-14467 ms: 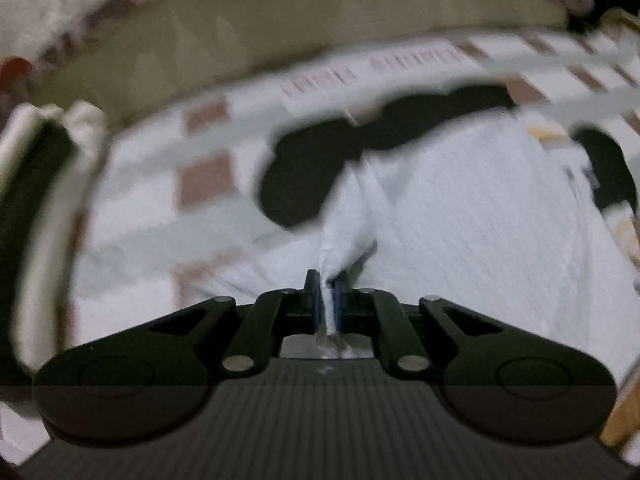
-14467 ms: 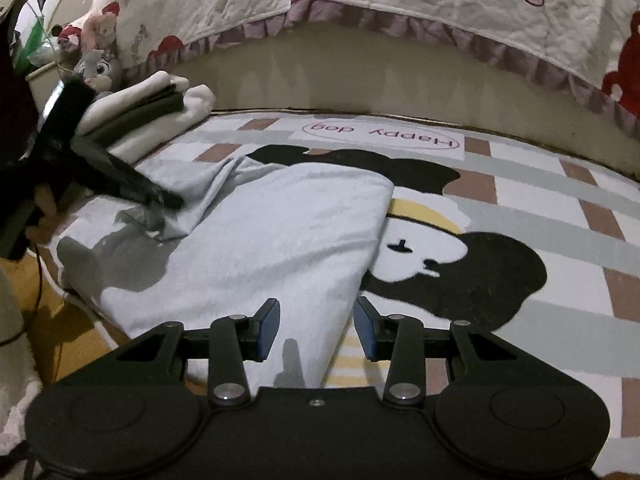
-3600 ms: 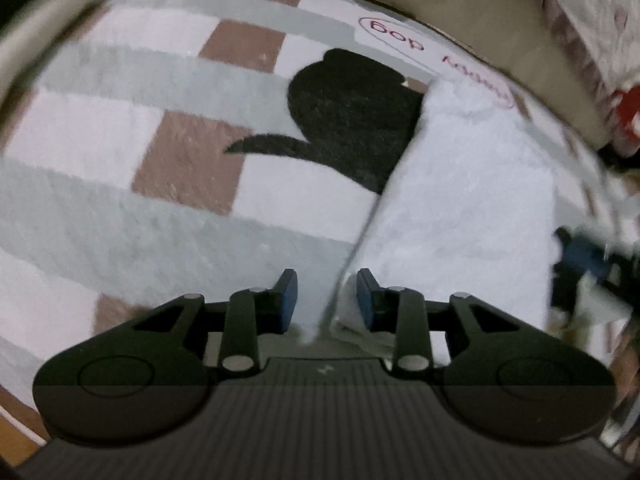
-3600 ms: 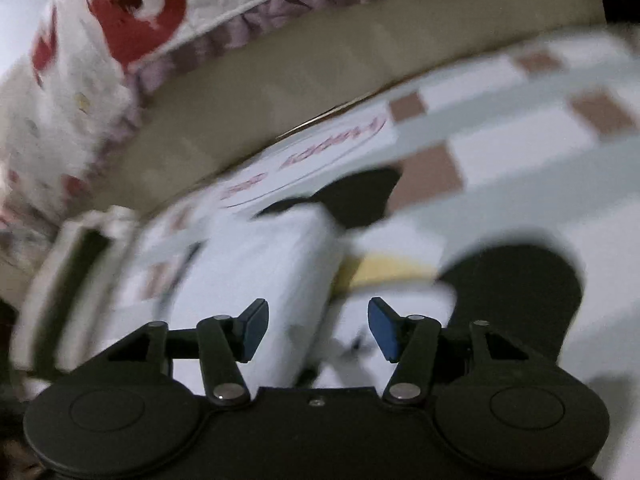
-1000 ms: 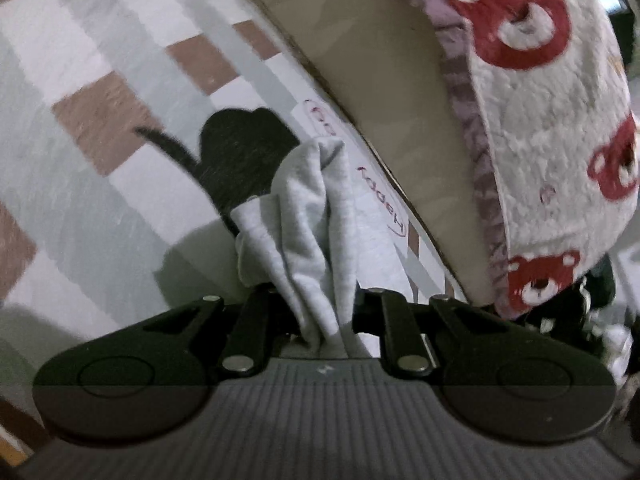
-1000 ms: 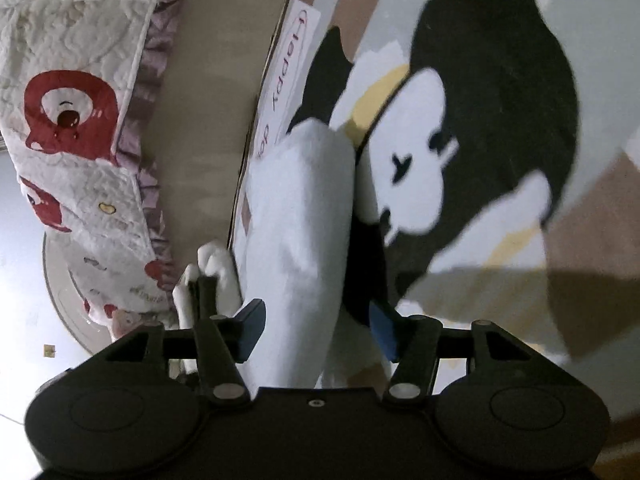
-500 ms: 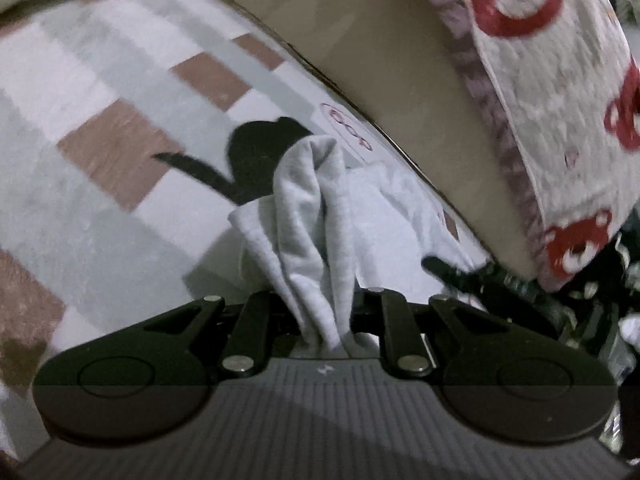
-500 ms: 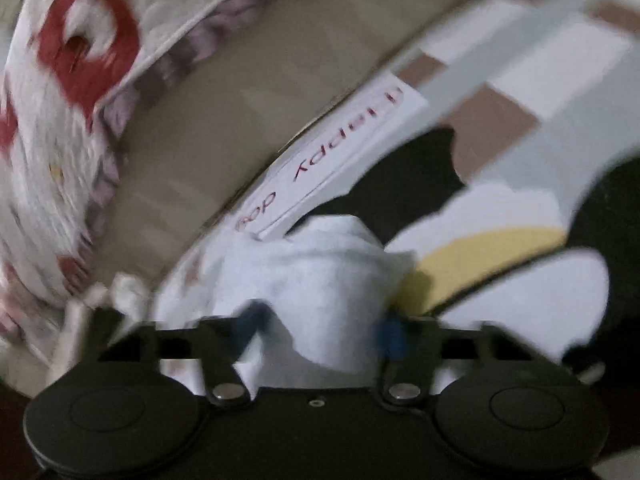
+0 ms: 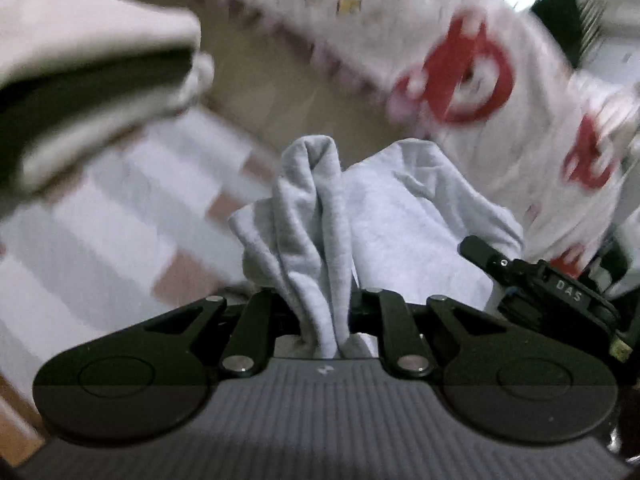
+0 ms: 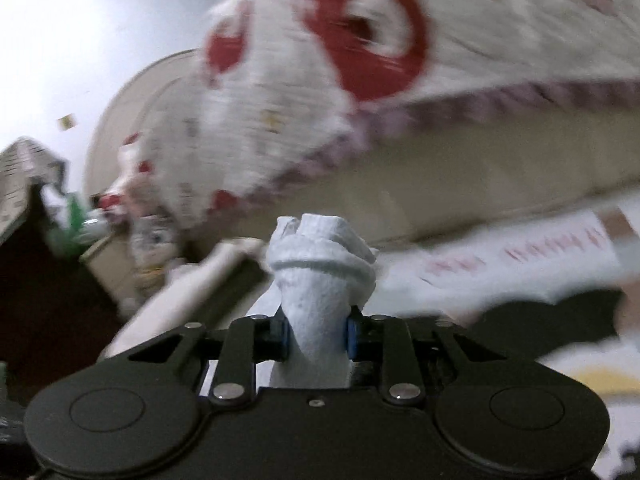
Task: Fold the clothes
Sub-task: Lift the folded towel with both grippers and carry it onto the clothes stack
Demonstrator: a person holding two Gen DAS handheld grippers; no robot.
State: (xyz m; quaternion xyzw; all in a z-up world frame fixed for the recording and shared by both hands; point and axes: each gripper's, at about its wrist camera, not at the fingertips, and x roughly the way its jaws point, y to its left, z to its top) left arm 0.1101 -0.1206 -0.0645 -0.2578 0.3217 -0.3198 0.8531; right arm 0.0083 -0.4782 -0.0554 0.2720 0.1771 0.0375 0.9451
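Note:
A light grey folded garment [image 9: 420, 216] hangs lifted between both grippers. My left gripper [image 9: 324, 312] is shut on one bunched end of it [image 9: 312, 216]. My right gripper [image 10: 316, 336] is shut on the other bunched end [image 10: 320, 264], with its blue pads pressing the cloth. The right gripper also shows in the left wrist view [image 9: 532, 276], at the garment's right edge. A stack of folded clothes, white and dark, shows at the upper left of the left wrist view [image 9: 92, 64] and left of the held cloth in the right wrist view [image 10: 192, 292].
A checked play mat with a black and white dog print [image 10: 560, 308] lies below. A bed with a white quilt with red bears [image 10: 320, 60] stands behind it. Clutter and a plush toy [image 10: 152, 236] sit at the far left.
Both grippers have lifted the garment off the mat and swung left towards the stack of folded clothes. The right gripper has closed on the cloth.

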